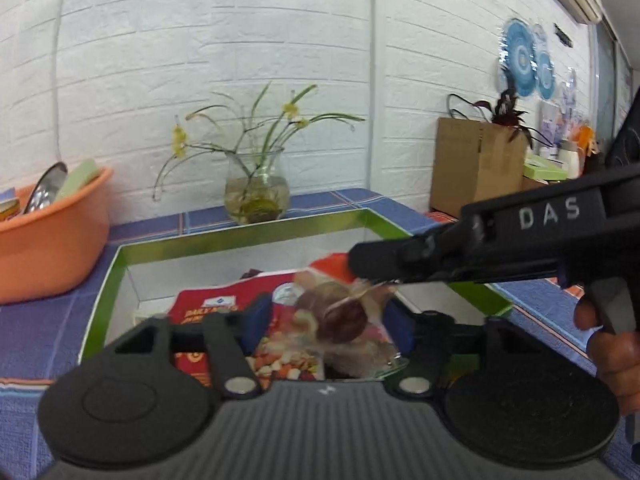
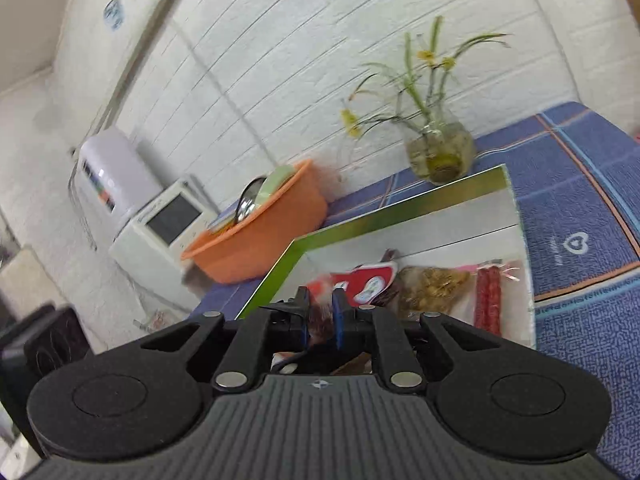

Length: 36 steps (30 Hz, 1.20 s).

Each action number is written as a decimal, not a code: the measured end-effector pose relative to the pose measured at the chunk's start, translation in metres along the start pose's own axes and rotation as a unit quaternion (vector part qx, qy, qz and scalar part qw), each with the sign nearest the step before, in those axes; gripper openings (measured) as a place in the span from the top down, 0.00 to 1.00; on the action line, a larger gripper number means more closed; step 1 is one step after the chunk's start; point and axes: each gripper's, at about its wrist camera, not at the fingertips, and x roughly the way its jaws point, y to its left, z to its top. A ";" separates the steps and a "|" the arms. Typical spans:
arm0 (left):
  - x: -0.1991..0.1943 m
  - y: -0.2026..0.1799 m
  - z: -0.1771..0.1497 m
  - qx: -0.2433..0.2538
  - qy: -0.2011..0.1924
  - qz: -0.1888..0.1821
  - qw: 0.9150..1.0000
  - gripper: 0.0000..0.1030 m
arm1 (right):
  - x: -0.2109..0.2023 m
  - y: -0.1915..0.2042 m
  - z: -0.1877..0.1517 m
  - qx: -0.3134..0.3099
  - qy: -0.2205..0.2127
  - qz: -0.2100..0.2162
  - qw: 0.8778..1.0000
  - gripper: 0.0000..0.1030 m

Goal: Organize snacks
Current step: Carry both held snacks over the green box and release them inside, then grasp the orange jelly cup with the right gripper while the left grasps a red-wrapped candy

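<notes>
- We see the right gripper (image 1: 362,280) reaching in from the right over the green-rimmed box (image 1: 240,236); its jaws are pressed nearly together on a clear packet (image 1: 344,312) that holds a dark round snack.
- In the right wrist view the same gripper (image 2: 320,314) shows only a narrow gap between its blue pads (image 2: 339,316), with reddish wrapper pinched between them.
- The left gripper (image 1: 326,322) stands spread wide, its pads either side of the packet and, as far as we can tell, not touching it.
- The packet hangs just above the box, over a red pouch (image 1: 208,308); a bag of brown snacks (image 2: 434,284) and red sausages (image 2: 488,300) lie on the box floor to the right.
- We judge the packet light, soft and crinkly; its film looks slippery, and the contents may crush.
- We would take it by the sealed edge or a fold of film, not across the round snack, and grip gently.
</notes>
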 end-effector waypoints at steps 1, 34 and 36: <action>0.000 0.001 0.000 -0.001 -0.003 0.006 1.000 0.24 | -0.001 -0.004 0.001 0.011 -0.005 -0.009 1.000 0.68; -0.187 -0.049 -0.108 -0.015 0.108 -0.082 0.991 0.01 | -0.018 0.012 -0.084 -0.209 0.082 -0.231 0.947 0.00; -0.179 -0.046 -0.112 -0.028 0.124 -0.079 0.989 0.01 | -0.013 0.013 -0.082 -0.215 0.079 -0.239 0.944 0.00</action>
